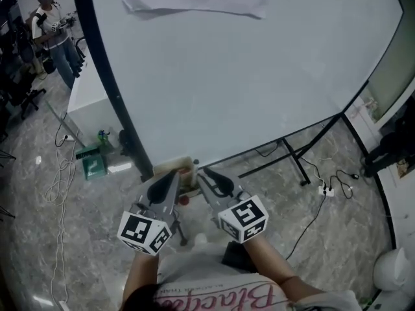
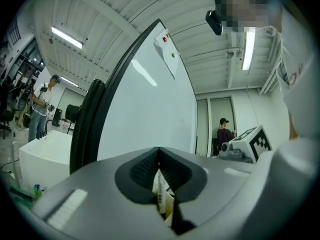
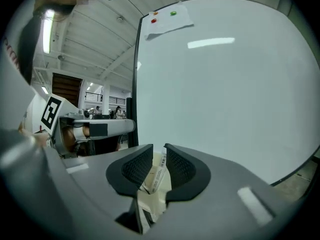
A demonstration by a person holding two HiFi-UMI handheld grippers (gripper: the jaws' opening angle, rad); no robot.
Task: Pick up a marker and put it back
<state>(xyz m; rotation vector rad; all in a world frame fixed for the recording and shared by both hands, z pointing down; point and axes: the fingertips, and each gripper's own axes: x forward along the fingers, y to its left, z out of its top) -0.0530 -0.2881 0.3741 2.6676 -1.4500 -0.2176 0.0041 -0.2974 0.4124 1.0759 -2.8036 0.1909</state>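
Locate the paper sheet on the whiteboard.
Right gripper view: the paper sheet hangs at the whiteboard's top left corner, under a red magnet and a green magnet.

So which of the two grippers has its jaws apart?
The right gripper: a gap shows between its jaws, while those of the left gripper meet.

Light: bright fluorescent ceiling tubes [image 2: 67, 37], even, indoor.
Glare: tube streak on glossy white whiteboard [image 3: 211, 42].
Head view: dimmer, greyish; grey marble floor [image 1: 350, 251] w/ faint shadows.
Edges: fisheye bend, black vignette in both gripper views.
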